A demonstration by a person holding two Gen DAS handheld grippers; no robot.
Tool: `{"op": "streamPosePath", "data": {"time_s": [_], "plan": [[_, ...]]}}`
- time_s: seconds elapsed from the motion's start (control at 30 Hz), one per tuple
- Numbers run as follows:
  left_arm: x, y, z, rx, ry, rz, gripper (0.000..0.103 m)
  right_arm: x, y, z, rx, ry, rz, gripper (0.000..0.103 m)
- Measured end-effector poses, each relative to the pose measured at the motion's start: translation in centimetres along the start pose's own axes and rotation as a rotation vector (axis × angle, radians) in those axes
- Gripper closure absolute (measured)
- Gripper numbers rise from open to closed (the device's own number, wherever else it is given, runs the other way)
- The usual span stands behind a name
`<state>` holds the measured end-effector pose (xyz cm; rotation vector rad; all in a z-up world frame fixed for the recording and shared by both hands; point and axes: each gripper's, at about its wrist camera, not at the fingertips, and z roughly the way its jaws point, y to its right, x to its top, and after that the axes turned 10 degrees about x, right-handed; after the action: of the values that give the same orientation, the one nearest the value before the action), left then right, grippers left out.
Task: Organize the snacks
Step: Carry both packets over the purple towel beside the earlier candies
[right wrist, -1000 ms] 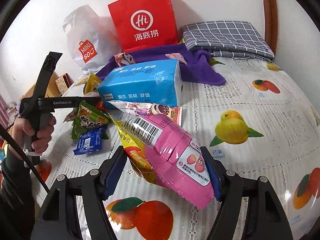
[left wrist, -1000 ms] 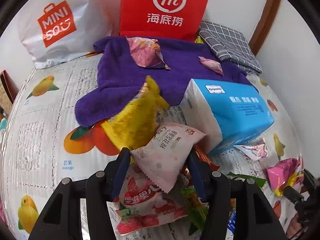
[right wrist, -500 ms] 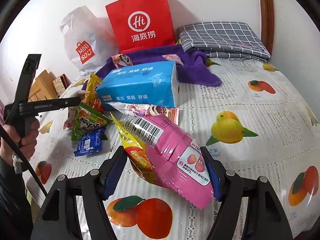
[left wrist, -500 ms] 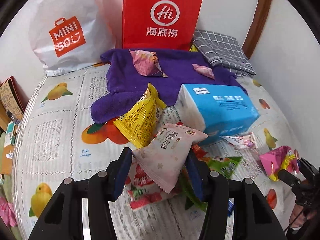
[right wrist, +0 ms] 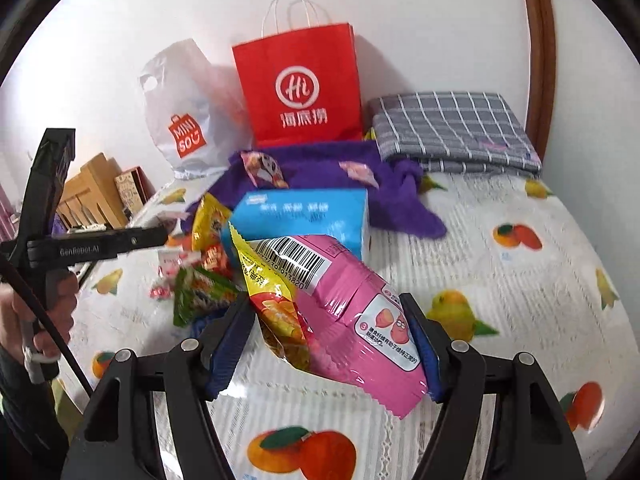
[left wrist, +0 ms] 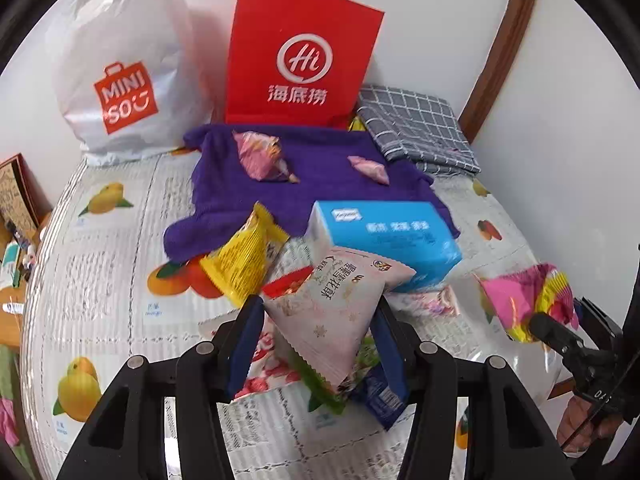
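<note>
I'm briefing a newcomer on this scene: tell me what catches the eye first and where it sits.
The red paper bag stands against the back wall, beside the white Miniso bag. Up front, the right gripper has its jaws shut on a pink snack bag, and the left gripper on a pale pink packet. Between lies a blue tissue pack on the purple towel's edge.

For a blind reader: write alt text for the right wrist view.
The right gripper clamps a pink snack bag above a fruit-print cloth. Behind it lie loose snacks, a blue tissue pack, a purple towel and a red paper bag by the wall.
</note>
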<state>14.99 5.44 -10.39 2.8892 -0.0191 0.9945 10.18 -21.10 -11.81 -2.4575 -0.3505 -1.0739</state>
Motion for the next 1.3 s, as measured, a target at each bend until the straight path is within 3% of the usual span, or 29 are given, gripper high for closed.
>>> {"op": "streamPosePath", "data": {"time_s": [0.3, 0.67, 0.87, 1.1, 1.3], "plan": [[3.0, 1.1, -0.6, 0.004, 0.031, 0.016, 0.051, 5.7, 0.2, 0.5, -0.004, 0.052, 0.011, 0.032], [8.2, 1.8, 1.5, 0.019, 0.06, 0.05, 0.051, 11.5, 1.5, 3.9, -0.004, 0.091, -0.01, 0.032], [10.0, 0.6, 3.7, -0.002, 0.046, 0.015, 0.051, 13.1, 2.7, 7.3, -0.017, 0.082, -0.007, 0.032], [12.2, -0.8, 5.3, 0.039, 0.051, 0.009, 0.051, 14.6, 3.9, 10.7, -0.013, 0.074, 0.006, 0.032], [12.3, -2.0, 7.8, 0.041, 0.024, -0.021, 0.051, 14.8, 5.5, 13.1, -0.015, 0.074, 0.021, 0.032]]}}
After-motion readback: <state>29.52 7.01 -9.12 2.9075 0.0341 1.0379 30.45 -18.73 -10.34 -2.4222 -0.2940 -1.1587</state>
